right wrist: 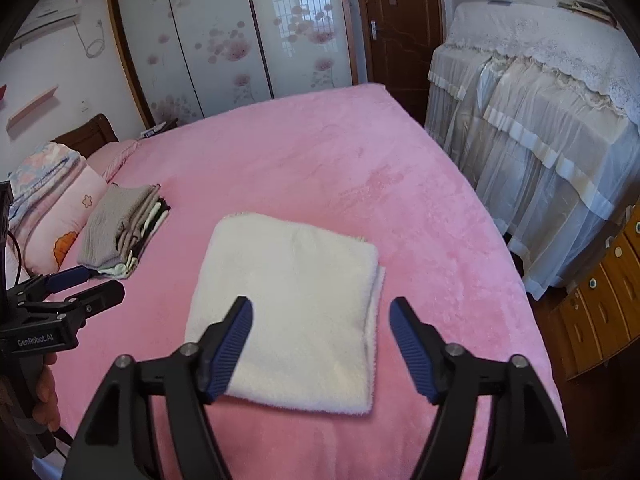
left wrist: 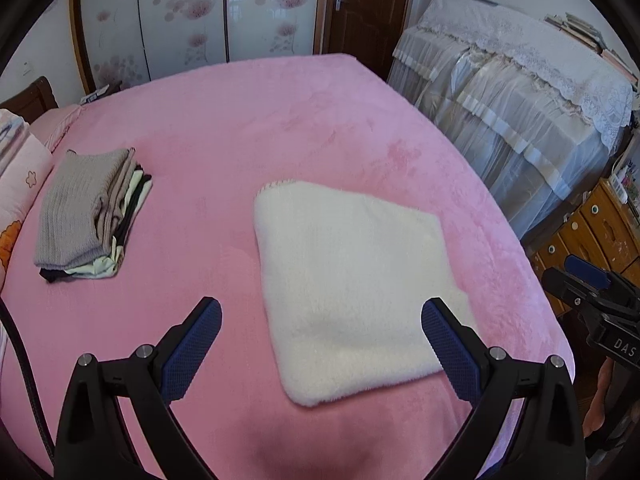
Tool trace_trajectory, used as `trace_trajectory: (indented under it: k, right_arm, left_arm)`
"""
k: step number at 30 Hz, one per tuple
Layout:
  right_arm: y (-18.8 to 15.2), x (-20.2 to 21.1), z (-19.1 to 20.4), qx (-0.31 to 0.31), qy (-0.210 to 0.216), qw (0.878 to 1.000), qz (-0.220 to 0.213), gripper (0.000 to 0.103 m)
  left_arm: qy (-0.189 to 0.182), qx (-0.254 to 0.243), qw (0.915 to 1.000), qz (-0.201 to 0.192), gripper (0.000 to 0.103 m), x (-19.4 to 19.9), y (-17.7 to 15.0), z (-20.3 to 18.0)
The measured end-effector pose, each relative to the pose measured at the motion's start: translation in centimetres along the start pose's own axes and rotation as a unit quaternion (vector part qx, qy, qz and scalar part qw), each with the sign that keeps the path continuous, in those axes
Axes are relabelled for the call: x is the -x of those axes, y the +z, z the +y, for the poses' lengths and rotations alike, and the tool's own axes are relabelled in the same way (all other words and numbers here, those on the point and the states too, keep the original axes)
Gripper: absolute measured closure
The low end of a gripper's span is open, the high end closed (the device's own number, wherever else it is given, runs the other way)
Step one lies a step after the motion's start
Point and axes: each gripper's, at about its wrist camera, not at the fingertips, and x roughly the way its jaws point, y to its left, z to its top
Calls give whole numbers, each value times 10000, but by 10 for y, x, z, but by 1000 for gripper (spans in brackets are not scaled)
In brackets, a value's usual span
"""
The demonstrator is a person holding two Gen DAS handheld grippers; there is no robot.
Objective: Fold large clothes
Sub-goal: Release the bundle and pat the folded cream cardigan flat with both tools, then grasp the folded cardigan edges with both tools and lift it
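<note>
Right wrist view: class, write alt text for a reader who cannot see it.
A folded, fluffy white garment lies flat on a pink plush bed cover, below the open right gripper, whose blue-padded jaws hold nothing. A stack of folded clothes topped by a grey knit sits to the left, and the left gripper shows at the left edge.

I looked across a bed (right wrist: 304,152) spread with a pink plush cover, its dark wooden headboard (right wrist: 86,134) at the left. Behind it stood a wardrobe (right wrist: 224,40) with frosted sliding doors printed in pink flowers (a window reflected in one), beside a dark brown door (right wrist: 400,20). Lace-draped furniture (right wrist: 540,120) filled the right, wooden drawers (right wrist: 600,300) nearer. An air conditioner (right wrist: 52,12) hung on the white wall.
</note>
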Motion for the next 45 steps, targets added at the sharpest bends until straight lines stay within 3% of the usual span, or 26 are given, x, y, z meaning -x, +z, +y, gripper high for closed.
trace_trajectory:
  k: [11,26,29,36,41,45]
  right_arm:
    - [-6,-39,-29,-270,199,9969,717,27]
    - [-20,-113,-69,-1010,608,9790,1665,26]
    - [-24,-129,-74,-1121,644,9751,1804,26]
    - [-34,-168,-88,-1370,829,9641,2120,26]
    - [-43,-202,-97,-1580,1116,9519,2377,26]
    - [-49,-226,-103,-1833,1582,9399,2407,26]
  left_arm:
    - [315,-81,9974,649,3,-55,-10,4]
    - [-309,260,9921,1184,4,-124,-20,28]
    - [-578,459,9884,1326,4,-140,-24,36]
    - [-816,760,9808,1600,4,-179,-35,54]
    - [-1171,1085,9725,1697,4,-207,-41,65]
    - [-1431,1137,9674,1752,3,-227,-45,66]
